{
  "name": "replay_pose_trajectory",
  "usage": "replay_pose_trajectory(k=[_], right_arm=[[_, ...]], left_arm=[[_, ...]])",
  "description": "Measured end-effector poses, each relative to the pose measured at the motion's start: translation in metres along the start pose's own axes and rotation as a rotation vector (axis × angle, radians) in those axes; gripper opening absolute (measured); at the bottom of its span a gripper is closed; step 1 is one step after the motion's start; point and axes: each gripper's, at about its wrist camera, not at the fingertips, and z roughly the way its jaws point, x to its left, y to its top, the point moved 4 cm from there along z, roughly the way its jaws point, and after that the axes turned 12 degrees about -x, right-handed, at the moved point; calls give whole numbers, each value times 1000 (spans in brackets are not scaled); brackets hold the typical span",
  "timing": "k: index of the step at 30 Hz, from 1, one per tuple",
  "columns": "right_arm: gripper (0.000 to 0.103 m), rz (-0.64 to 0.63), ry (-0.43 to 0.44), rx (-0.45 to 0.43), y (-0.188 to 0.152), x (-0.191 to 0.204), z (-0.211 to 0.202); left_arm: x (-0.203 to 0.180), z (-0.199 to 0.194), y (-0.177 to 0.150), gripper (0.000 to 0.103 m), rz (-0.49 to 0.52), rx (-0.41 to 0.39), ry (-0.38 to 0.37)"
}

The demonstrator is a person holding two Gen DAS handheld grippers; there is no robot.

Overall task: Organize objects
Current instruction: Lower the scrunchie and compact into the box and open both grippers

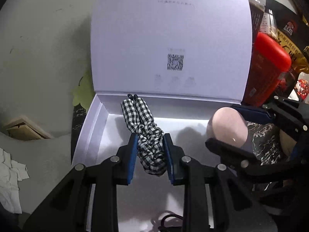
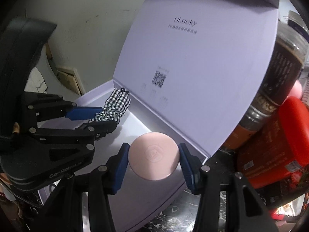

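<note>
A: What does the white hinged cardboard box's raised lid (image 1: 173, 29) hide?
B: The lower parts of the dark brown glass jar (image 2: 278, 73) and the red plastic canister (image 1: 270, 67). Its small print above the QR code (image 1: 175, 62) is too blurred to read.

A: And the black-and-white checked fabric piece (image 1: 148, 135)?
B: Its sides are covered by the left tongs (image 1: 150, 154) pads, so its full shape can't be made out. Two small dark ends at its top are too small to identify.

A: The round pale pink disc (image 2: 153, 155)?
B: In the left view the right tongs (image 2: 154, 161) cover its lower edge; its embossed emblem is too faint. A black cable (image 1: 166, 220) runs off the bottom edge.
</note>
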Motion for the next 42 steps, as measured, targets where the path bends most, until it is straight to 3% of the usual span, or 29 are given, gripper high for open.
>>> replay_pose_trajectory(k=[15,27,32,42], right_arm=[[52,-25,2,83,-20,2,16],[52,-54,-17,97,-29,4,16],[53,-66,-23,102,-31,5,14],[54,-70,-46,90,-29,4,-2]], left_arm=[[6,24,-18,25,-12,114,-4],[10,30,-23,26,-31,139,-17],[12,32,-24,36,-29,145,-5],[16,22,-18,44,-32,117,7]])
